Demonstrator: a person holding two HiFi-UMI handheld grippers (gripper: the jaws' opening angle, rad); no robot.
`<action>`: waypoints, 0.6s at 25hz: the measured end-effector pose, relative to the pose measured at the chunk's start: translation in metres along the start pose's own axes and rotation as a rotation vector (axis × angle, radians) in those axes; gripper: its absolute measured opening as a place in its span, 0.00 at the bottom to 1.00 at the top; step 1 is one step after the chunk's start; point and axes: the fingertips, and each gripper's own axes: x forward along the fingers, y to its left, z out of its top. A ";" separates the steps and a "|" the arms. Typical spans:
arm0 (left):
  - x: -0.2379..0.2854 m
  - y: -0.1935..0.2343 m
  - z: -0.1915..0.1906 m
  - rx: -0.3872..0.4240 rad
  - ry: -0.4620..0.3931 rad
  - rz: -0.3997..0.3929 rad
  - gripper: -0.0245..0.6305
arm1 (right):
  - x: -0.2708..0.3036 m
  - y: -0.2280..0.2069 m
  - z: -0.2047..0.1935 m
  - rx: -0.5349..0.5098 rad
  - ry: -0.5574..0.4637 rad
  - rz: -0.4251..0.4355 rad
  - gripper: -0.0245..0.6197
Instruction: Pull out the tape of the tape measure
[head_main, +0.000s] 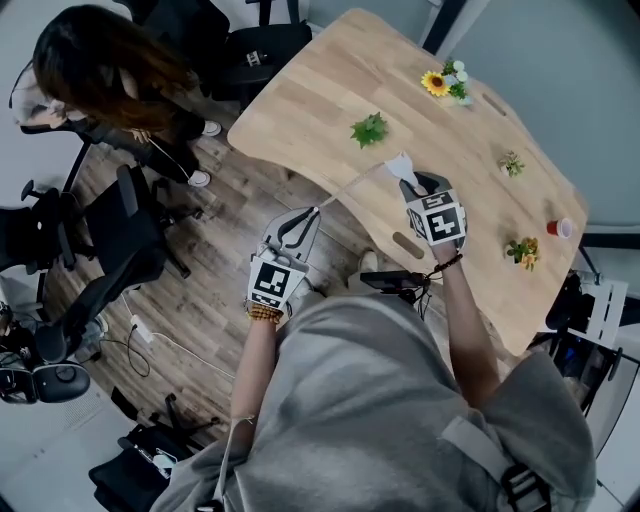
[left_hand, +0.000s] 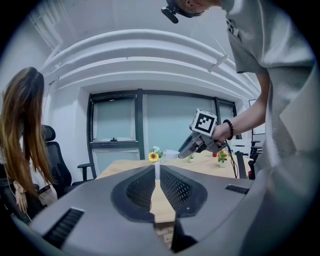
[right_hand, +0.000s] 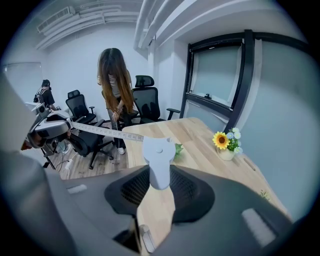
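Note:
My right gripper (head_main: 408, 180) is shut on the white tape measure case (right_hand: 159, 159), which stands upright between its jaws over the wooden table's near edge (head_main: 330, 190). The tape (right_hand: 95, 130) runs out of the case in a straight line to the left, off the table. Its far end (left_hand: 157, 170) is pinched in my left gripper (head_main: 311, 214), whose jaws are shut on it over the floor. In the left gripper view the right gripper (left_hand: 189, 148) shows ahead, above the table.
On the table stand a sunflower vase (head_main: 443, 82), a green plant (head_main: 369, 129), two more small plants (head_main: 523, 250) and a red cup (head_main: 559, 227). Office chairs (head_main: 130, 240) and a long-haired person (head_main: 110, 70) are on the floor to the left.

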 end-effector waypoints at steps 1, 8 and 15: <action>0.000 0.000 0.000 0.004 0.004 0.001 0.09 | 0.001 0.000 0.000 0.002 -0.001 0.001 0.24; -0.004 0.004 -0.002 -0.017 0.005 0.018 0.09 | 0.006 -0.009 0.000 0.016 0.004 -0.026 0.24; -0.006 0.010 -0.003 -0.019 0.003 0.033 0.09 | 0.010 -0.020 0.001 0.015 0.010 -0.036 0.24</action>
